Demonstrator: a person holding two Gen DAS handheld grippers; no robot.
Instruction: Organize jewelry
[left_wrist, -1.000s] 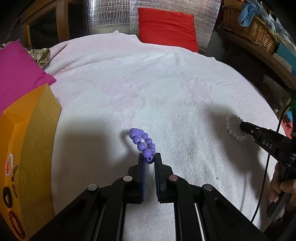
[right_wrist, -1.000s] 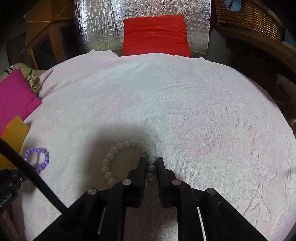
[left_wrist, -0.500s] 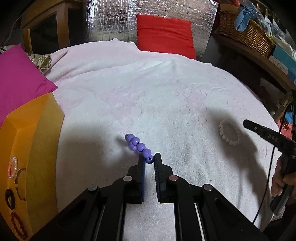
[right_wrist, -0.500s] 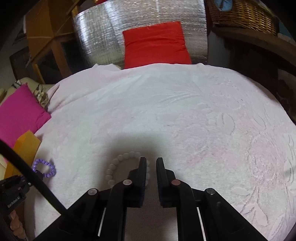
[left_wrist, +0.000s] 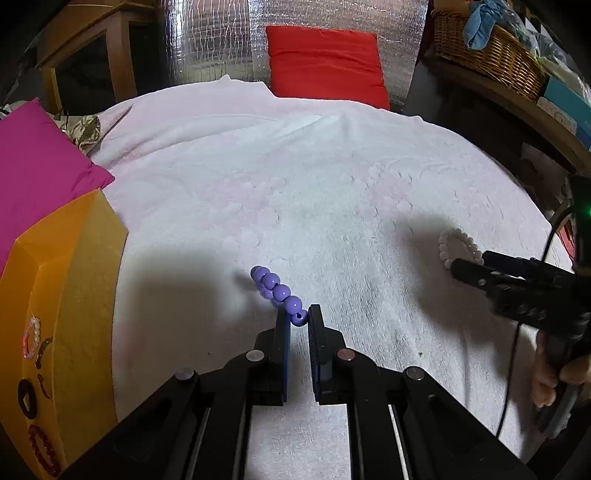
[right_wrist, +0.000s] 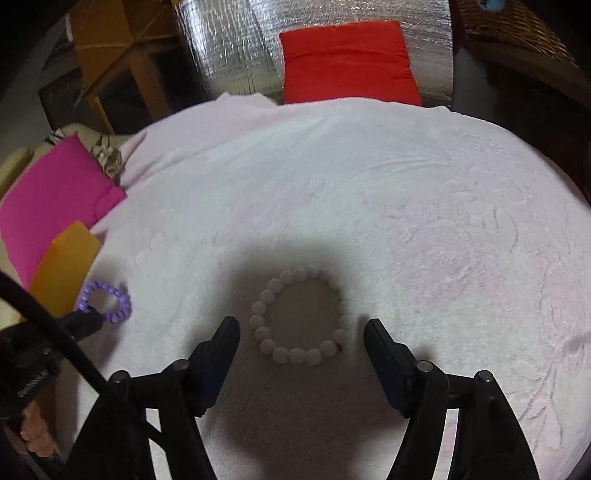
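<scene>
Purple bracelet (left_wrist: 279, 293) in left tongs (left_wrist: 299, 318)

red cushion (left_wrist: 325, 64), magenta cushion (left_wrist: 40, 173), wicker basket (left_wrist: 484, 55)

Two close forward wrist views, shared blanket (left_wrist: 295, 184)

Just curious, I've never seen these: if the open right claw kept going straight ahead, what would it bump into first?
Probably the white bead bracelet, lying on the pale towel between the right claw's spread fingers; depth is hard to judge.
</scene>
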